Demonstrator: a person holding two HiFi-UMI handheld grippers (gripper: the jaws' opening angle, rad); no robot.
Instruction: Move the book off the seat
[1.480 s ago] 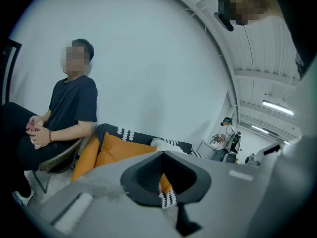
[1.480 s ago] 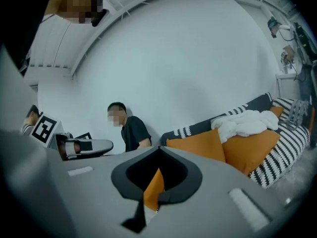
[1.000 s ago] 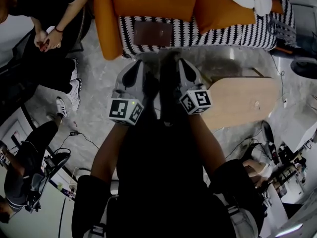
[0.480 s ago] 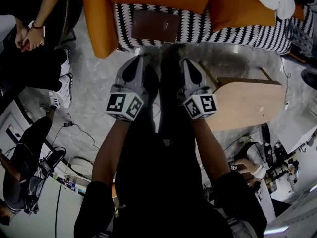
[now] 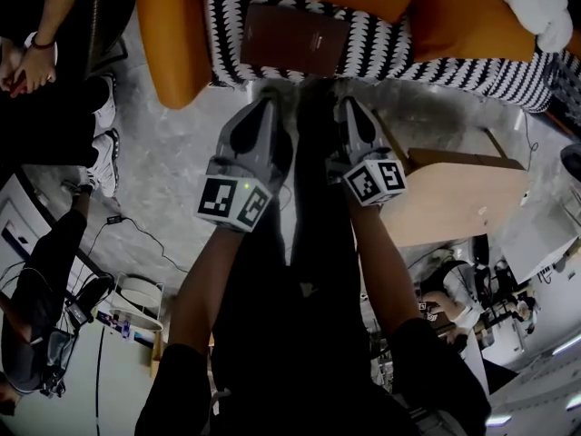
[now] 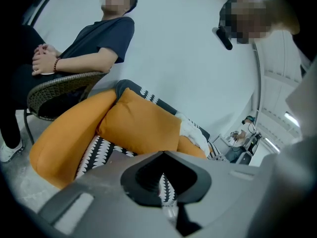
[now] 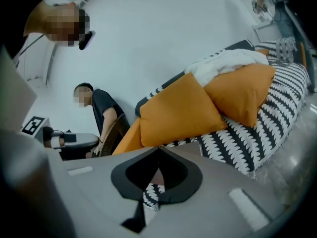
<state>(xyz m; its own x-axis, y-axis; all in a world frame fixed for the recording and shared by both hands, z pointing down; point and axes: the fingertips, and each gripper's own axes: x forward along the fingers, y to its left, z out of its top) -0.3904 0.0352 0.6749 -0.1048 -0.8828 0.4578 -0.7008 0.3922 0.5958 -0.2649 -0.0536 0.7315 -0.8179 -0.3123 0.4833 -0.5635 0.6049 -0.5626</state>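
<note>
Book [image 5: 295, 40] is in neither grip: left gripper [image 5: 269, 96] and right gripper [image 5: 346, 104] sit side by side, each with its jaws closed together on nothing. Ahead of both tips, roughly between their lines and touching neither, it lies flat on the black-and-white patterned seat [image 5: 390, 51]. Farther back stand orange cushions [image 7: 178, 113]; a seated person [image 6: 94, 41] is off to the left of the left jaws.
</note>
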